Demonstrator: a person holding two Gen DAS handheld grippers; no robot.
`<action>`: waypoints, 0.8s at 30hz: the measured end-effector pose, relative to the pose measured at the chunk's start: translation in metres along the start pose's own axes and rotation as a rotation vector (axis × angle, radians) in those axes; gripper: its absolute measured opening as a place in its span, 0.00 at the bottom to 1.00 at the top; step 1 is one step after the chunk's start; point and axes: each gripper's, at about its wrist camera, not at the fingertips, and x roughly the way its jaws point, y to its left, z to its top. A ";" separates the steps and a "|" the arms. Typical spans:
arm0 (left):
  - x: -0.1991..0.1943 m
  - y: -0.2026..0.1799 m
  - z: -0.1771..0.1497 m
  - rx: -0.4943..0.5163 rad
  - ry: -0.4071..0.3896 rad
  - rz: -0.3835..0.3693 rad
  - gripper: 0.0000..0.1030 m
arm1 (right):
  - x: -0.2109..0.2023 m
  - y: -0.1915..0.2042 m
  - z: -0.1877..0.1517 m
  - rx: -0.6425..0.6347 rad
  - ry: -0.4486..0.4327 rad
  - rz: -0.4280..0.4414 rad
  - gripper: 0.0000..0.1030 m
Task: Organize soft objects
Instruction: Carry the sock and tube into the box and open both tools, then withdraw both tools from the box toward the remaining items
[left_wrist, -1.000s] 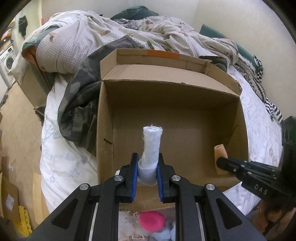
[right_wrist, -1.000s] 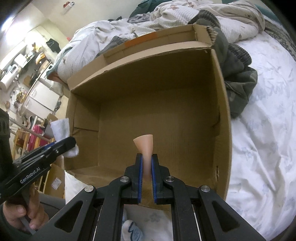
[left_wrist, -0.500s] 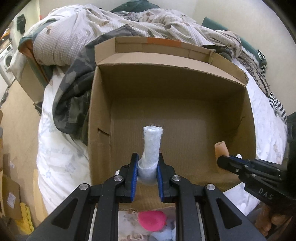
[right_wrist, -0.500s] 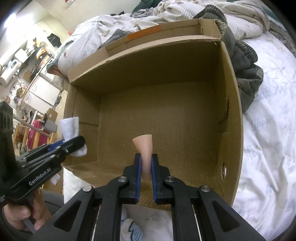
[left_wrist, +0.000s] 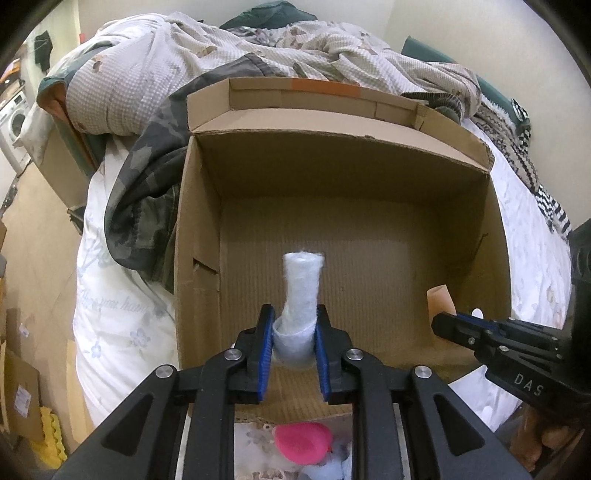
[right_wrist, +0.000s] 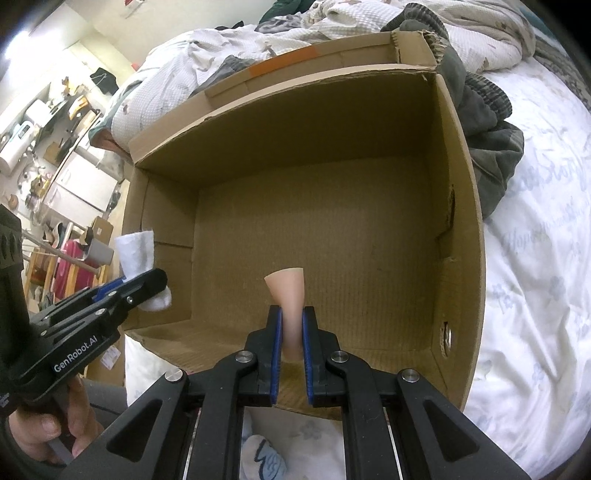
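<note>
An open cardboard box (left_wrist: 207, 229) lies on the bed with nothing inside; it also shows in the right wrist view (right_wrist: 458, 236). My left gripper (left_wrist: 293, 332) is shut on a white fuzzy sock (left_wrist: 301, 284), held over the box's near edge. My right gripper (right_wrist: 293, 328) is shut on a peach soft piece (right_wrist: 290, 295), over the near edge too. The right gripper (left_wrist: 443, 325) with the peach piece (left_wrist: 439, 301) shows at the left view's right side. The left gripper (right_wrist: 147, 284) with the white sock (right_wrist: 135, 251) shows at the right view's left side.
A camouflage garment (left_wrist: 144, 206) and a rumpled duvet (left_wrist: 155, 81) lie against the box's far and left sides. A pink soft item (left_wrist: 303, 441) and a pale blue one (left_wrist: 325, 470) lie on the sheet below my left gripper. A white-blue sock (right_wrist: 264, 458) lies below my right gripper.
Both grippers have moved forward toward the box with their items still held; the box opening fills more of each view.
</note>
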 end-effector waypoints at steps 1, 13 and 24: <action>0.000 -0.001 0.000 0.003 0.002 -0.001 0.21 | 0.000 0.000 0.000 0.002 0.001 0.001 0.10; -0.009 0.000 0.001 -0.006 -0.043 0.033 0.61 | -0.005 -0.012 0.002 0.074 -0.014 0.030 0.76; -0.010 0.007 0.003 -0.034 -0.045 0.047 0.61 | -0.022 -0.008 0.006 0.076 -0.117 0.044 1.00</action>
